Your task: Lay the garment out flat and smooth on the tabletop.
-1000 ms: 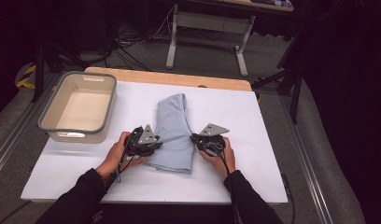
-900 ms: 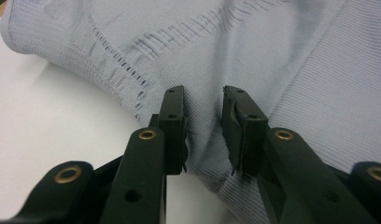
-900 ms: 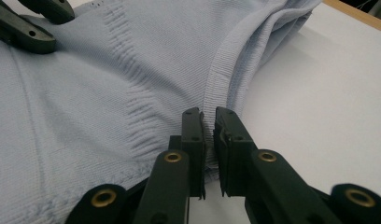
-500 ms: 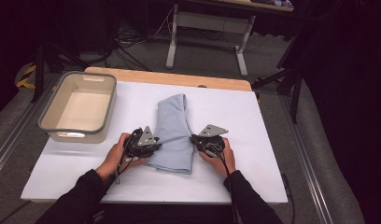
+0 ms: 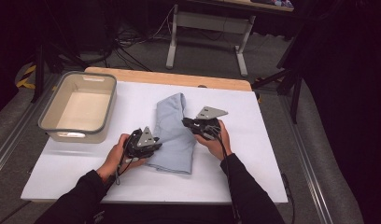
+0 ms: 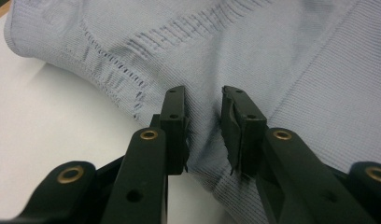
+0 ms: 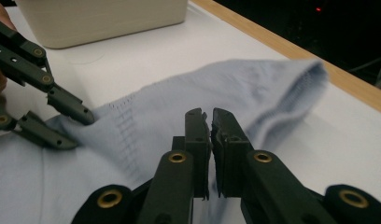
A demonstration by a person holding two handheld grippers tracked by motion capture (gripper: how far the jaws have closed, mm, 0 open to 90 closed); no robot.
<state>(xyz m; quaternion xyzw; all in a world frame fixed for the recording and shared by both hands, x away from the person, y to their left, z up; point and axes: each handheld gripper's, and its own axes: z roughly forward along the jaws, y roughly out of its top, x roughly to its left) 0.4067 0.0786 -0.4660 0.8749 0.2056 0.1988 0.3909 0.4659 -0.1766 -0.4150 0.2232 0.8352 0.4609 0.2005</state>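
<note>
High view: right claw (image 5: 187, 122) pinching cloth (image 5: 172, 135) edge, lifted since; left claw (image 5: 156, 144) gripping fold.

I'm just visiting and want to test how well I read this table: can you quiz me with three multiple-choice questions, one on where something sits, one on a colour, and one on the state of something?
1. Where is the tub?
A. left of the cloth
B. on top of the cloth
C. under the table

2. What colour is the cloth?
A. red
B. pale blue
C. black

3. How are the right gripper jaws?
A. spread wide over the tub
B. nearly together at the cloth
C. holding a cup

Answers:
1. A, the high view shows it on the white table at the left.
2. B, seen in each view.
3. B, a thin gap separates them, with fabric right at them.
</note>
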